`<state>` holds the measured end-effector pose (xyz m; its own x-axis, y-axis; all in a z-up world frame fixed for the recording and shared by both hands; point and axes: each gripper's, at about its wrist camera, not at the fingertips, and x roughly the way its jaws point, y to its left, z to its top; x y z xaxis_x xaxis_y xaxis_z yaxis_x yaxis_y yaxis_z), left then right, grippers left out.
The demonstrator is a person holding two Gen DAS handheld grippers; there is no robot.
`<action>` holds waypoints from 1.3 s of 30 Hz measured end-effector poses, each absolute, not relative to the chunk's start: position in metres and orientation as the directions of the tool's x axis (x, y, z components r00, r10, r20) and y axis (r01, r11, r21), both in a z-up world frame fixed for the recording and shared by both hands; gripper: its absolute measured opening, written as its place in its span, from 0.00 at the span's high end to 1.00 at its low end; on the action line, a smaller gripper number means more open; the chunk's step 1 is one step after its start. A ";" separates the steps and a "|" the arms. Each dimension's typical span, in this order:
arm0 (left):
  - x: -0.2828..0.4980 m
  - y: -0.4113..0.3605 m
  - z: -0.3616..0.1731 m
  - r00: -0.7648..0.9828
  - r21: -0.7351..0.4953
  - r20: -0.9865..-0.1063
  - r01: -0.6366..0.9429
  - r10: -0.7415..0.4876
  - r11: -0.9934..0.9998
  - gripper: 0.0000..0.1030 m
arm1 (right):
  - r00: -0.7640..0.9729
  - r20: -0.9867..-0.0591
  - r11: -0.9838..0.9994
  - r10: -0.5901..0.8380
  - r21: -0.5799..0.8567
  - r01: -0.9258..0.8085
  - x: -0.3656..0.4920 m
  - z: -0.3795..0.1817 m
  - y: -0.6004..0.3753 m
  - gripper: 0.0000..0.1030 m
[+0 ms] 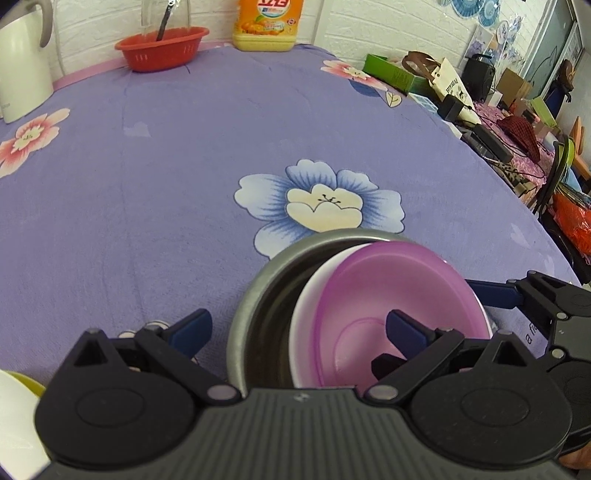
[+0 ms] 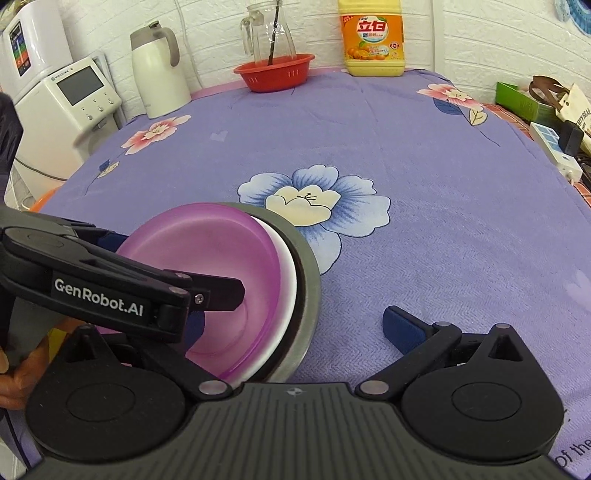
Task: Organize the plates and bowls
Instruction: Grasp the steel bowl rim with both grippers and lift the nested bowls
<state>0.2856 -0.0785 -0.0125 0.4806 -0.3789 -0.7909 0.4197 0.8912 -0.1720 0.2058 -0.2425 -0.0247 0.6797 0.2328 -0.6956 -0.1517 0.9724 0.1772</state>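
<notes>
Both sets of jaws stand wide apart with nothing clamped. On the left gripper (image 1: 298, 330) one blue pad dips inside the purple bowl (image 1: 399, 314) and the other hangs outside the metal bowl (image 1: 255, 306). The right gripper (image 2: 295, 325) sits just right of the stack, its right pad over bare cloth; its left pad is hidden behind the other tool.

That purple bowl is nested in a white bowl (image 2: 286, 266), which leans inside the grey metal one, all tilted together at the near edge of the counter (image 2: 443, 184). A lilac cloth printed with blue and pink flowers covers the counter.

Along the far edge, against a white brick-pattern wall, stand a red basket (image 2: 275, 75), a glass jug (image 2: 267, 33), a yellow detergent bottle (image 2: 373, 37) and a white kettle (image 2: 157, 70). A white appliance (image 2: 70, 110) sits off the left side. To the right, a cluttered side table (image 1: 498, 110) holds boxes, a bag and cables.
</notes>
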 end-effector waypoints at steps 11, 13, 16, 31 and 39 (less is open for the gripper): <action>0.291 -0.088 -0.011 0.456 -0.183 -0.801 0.432 -0.389 0.883 0.01 | 0.700 -0.666 0.966 0.257 0.177 -0.186 0.204 -0.027 -0.243 0.00; 0.291 -0.087 -0.011 0.457 -0.185 -0.796 0.438 -0.395 0.880 0.01 | 0.705 -0.662 0.967 0.254 0.178 -0.182 0.203 -0.028 -0.243 0.00; 0.289 -0.087 -0.013 0.466 -0.182 -0.790 0.444 -0.400 0.877 0.01 | 0.712 -0.657 0.969 0.247 0.177 -0.173 0.203 -0.028 -0.242 0.00; 0.264 -0.091 -0.013 0.482 -0.259 -0.727 0.467 -0.489 0.845 0.09 | 0.723 -0.632 0.951 0.279 0.287 -0.116 0.183 -0.022 -0.234 0.09; 0.245 -0.079 0.027 0.539 -0.280 -0.645 0.492 -0.541 0.824 0.09 | 0.766 -0.604 0.962 0.223 0.263 -0.073 0.163 0.006 -0.232 0.04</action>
<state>0.2452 -0.0790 0.0265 0.5394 -0.5412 -0.6452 0.4918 0.8244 -0.2803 0.1634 -0.2315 0.0063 0.7656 0.2226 -0.6036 -0.0726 0.9621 0.2627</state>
